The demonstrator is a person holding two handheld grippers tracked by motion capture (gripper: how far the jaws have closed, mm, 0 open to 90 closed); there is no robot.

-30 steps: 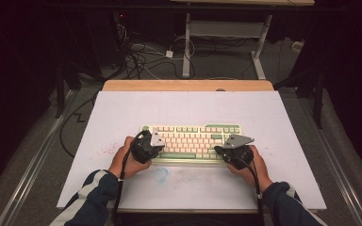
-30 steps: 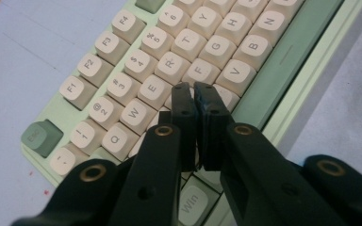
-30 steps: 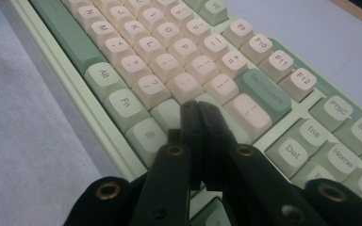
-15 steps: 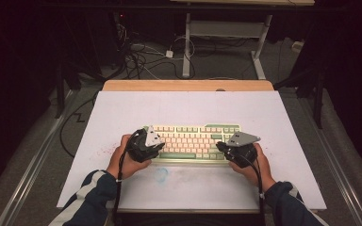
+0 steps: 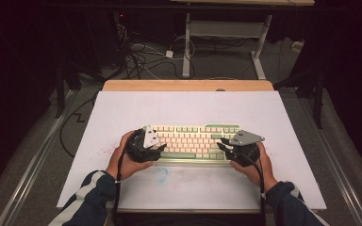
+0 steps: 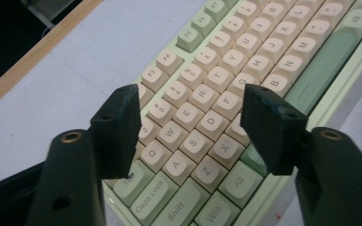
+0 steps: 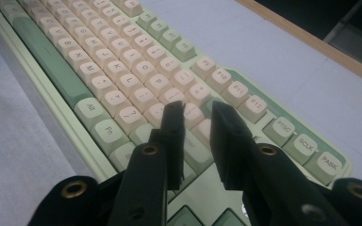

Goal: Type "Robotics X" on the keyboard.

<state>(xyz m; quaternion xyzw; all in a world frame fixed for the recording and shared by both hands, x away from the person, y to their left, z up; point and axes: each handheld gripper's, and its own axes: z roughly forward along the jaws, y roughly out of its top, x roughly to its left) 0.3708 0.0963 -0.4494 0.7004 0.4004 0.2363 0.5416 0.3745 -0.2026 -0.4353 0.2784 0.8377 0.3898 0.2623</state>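
Rectangular keyboard lying flat on the white sheet covering the table, nearer its front edge, long side facing the person. Pale green casing, smooth and matte; cream square keycaps with rounded corners in the middle, darker green caps for the space bar, modifiers and function row. Along the far side of the sheet, a strip of bare light wood. On the sheet just in front of the keyboard, a faint blue scribbled ring, and faint reddish specks to its left.

Left gripper over the keyboard's left end, 2 blocky black jaws spread wide above the letter keys around D and F, nothing between them. Grey 3-cornered plate on top, tilted.

Right gripper over the right end, jaws drawn nearly together with a narrow gap left, hovering near the Enter area, pinching nothing. Brass-coloured screw heads on the matte black jaw arms. Striped sleeves at both wrists.
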